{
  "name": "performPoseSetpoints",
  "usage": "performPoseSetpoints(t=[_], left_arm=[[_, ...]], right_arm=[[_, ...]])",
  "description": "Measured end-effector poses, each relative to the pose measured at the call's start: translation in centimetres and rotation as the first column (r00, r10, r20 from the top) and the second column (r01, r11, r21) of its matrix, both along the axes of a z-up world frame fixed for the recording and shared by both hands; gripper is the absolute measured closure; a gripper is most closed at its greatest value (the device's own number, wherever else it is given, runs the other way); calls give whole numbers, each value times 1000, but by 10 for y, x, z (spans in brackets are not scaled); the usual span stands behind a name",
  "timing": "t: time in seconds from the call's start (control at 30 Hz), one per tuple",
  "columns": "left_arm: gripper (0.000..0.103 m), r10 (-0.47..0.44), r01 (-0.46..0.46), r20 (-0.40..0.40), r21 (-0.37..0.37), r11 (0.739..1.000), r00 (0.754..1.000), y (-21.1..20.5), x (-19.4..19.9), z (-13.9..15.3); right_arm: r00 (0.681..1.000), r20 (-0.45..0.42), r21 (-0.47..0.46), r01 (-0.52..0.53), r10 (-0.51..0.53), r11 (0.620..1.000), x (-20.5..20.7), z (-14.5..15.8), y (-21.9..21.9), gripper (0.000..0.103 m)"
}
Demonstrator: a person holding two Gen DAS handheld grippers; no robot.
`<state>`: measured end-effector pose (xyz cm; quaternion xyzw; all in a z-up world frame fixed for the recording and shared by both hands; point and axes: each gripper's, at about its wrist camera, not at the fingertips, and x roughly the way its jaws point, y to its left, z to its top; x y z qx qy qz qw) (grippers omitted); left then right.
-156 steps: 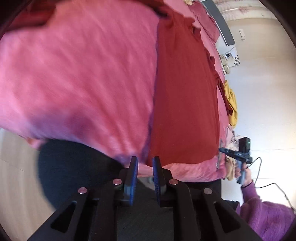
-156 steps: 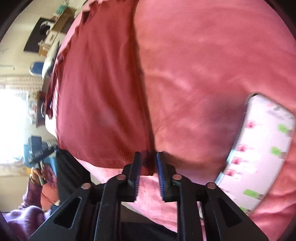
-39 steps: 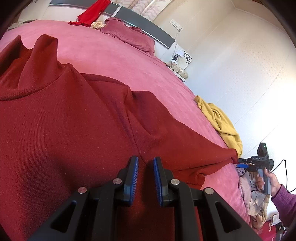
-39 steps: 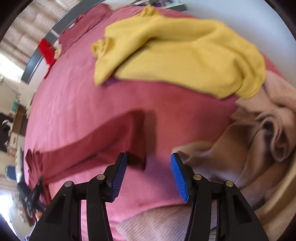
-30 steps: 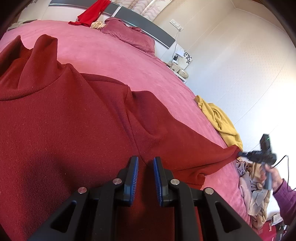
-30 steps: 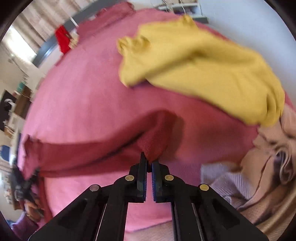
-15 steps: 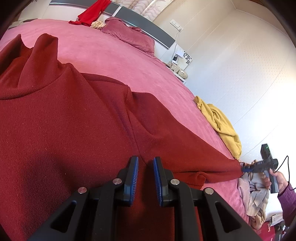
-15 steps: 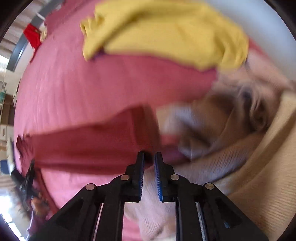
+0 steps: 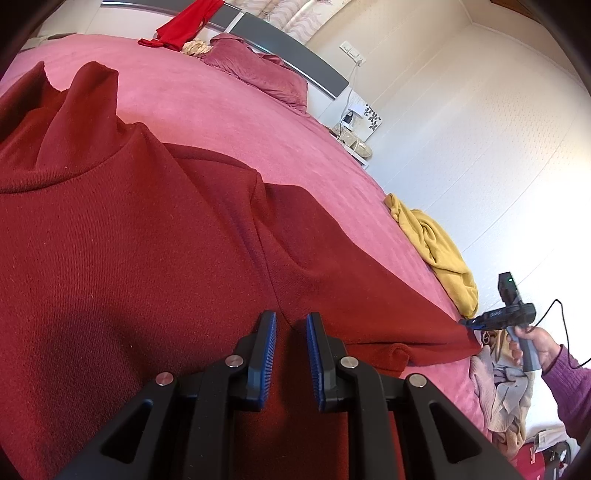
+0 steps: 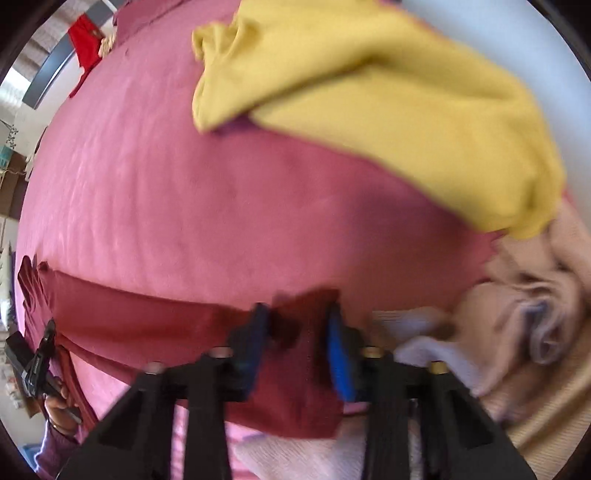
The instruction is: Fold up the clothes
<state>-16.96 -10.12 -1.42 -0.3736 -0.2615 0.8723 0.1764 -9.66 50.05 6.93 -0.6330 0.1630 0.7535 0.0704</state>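
A dark red turtleneck sweater (image 9: 129,240) lies spread on the pink bed (image 9: 229,107). Its sleeve (image 9: 369,295) stretches out to the right towards the bed's edge. My left gripper (image 9: 290,325) presses on the sweater near the armpit seam, jaws nearly closed with a narrow gap. My right gripper (image 10: 297,328) has its jaws parted, and the sleeve cuff (image 10: 303,354) lies loose between them. In the left wrist view the right gripper (image 9: 498,317) is at the sleeve end.
A yellow garment (image 10: 388,103) lies near the bed's edge beyond the cuff. A pile of beige and pink knitwear (image 10: 517,314) sits to the right. A red garment (image 9: 184,22) and a pillow (image 9: 258,74) are at the headboard.
My right gripper closed on the sleeve cuff, pulled the sleeve out straight to the bed's edge, and has now opened, letting go of the cuff. My left gripper stayed in place.
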Motion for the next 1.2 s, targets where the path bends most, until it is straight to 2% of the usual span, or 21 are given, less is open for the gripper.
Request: performPoseSetpoints(t=[0.03,0.1,0.17,0.23,0.3,0.4,0.47,0.53,0.6,0.63,0.7,0.77,0.87,0.9,0.93,0.97,1.03,1.13,1.2], left_arm=[[86,0,0,0,-1,1000,1000,0,0,0],[86,-2,2,0,0,1000,1000,0,1,1],[86,-2,2,-2,2,1000,1000,0,1,1],[86,-2,2,-2,1,1000,1000,0,1,2],[86,-1,1,-1,-1,1000,1000,0,1,2],[86,-1,1,-1,0,1000,1000,0,1,2],[86,-1,1,-2,4,1000,1000,-1,1,1],[86,-2,2,-2,13,1000,1000,-2,1,0],[86,-1,1,-1,16,1000,1000,-2,0,1],[86,-3,3,9,10,1000,1000,-1,-1,3],[86,-6,7,31,-3,1000,999,2,-5,8],[85,-3,1,38,33,999,999,0,-12,16],[83,31,-32,38,25,999,999,1,-36,29],[83,33,-33,60,-2,999,998,4,-47,30],[83,19,-16,85,-34,999,996,9,-59,28],[84,4,3,110,-67,998,994,14,-71,27],[84,-13,26,89,-147,989,996,23,-83,32],[84,5,14,85,-224,974,996,27,-103,37],[84,16,7,102,-221,975,995,27,-113,34]], right_arm=[[1000,-11,15,-2,2,1000,-3,1,-3,97],[995,-91,11,36,-35,999,-6,15,0,97],[972,-213,16,108,-102,994,-9,37,9,97],[946,-283,6,164,-156,986,-16,48,19,97],[947,-263,-3,191,-185,982,-30,38,23,97],[945,-237,-66,216,-226,974,-38,21,26,93],[934,-237,-101,249,-266,963,-37,15,29,83],[901,-288,-69,317,-323,946,-19,29,34,61],[882,-333,-68,330,-333,941,-1,40,37,53],[874,-354,-72,330,-334,941,8,45,38,53],[893,-343,-60,289,-291,955,9,40,29,53],[917,-320,-45,237,-238,971,7,32,17,53],[946,-283,-24,157,-157,987,3,20,0,54],[954,-270,-18,130,-130,991,2,16,-6,60],[961,-257,-12,102,-102,995,1,12,-12,79],[967,-244,-7,75,-74,997,0,8,-18,85],[976,-213,-5,40,-40,999,0,2,-24,95],[986,-153,-29,55,-59,998,8,0,-15,95],[991,-113,-45,66,-71,997,14,0,-9,96]])
